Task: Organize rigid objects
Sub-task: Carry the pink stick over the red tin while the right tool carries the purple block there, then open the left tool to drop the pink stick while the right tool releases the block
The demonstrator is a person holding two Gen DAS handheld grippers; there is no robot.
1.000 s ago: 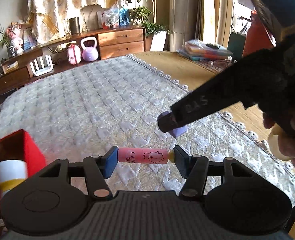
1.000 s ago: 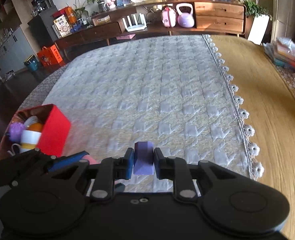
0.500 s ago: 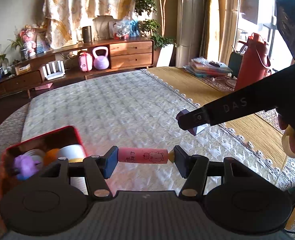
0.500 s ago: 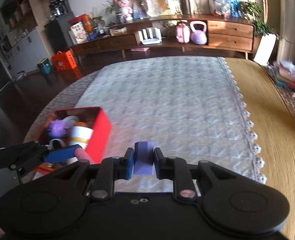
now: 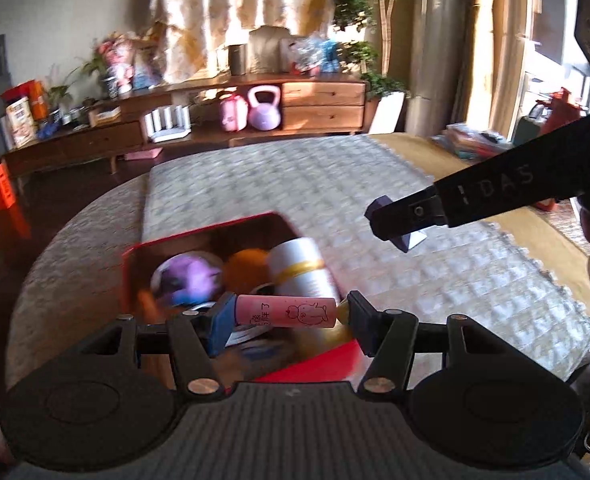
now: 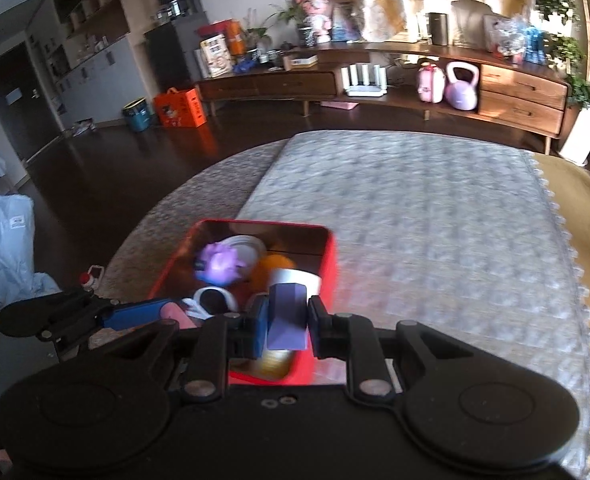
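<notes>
Currently my left gripper (image 5: 287,314) pinches the pink tube (image 5: 285,312) endwise, my right gripper (image 6: 285,320) the purple block (image 6: 287,318); above the crowded red box (image 6: 327,264), either could bounce out over its near edge.

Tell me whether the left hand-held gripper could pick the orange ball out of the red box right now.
Probably not. The left hand-held gripper is shut on the pink tube, so its jaws are occupied. The orange ball also sits wedged among other items in the red box.

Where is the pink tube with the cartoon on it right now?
In the left wrist view, the pink tube is clamped end to end in the left hand-held gripper, lying crosswise above the near side of the red box of toys.
</notes>
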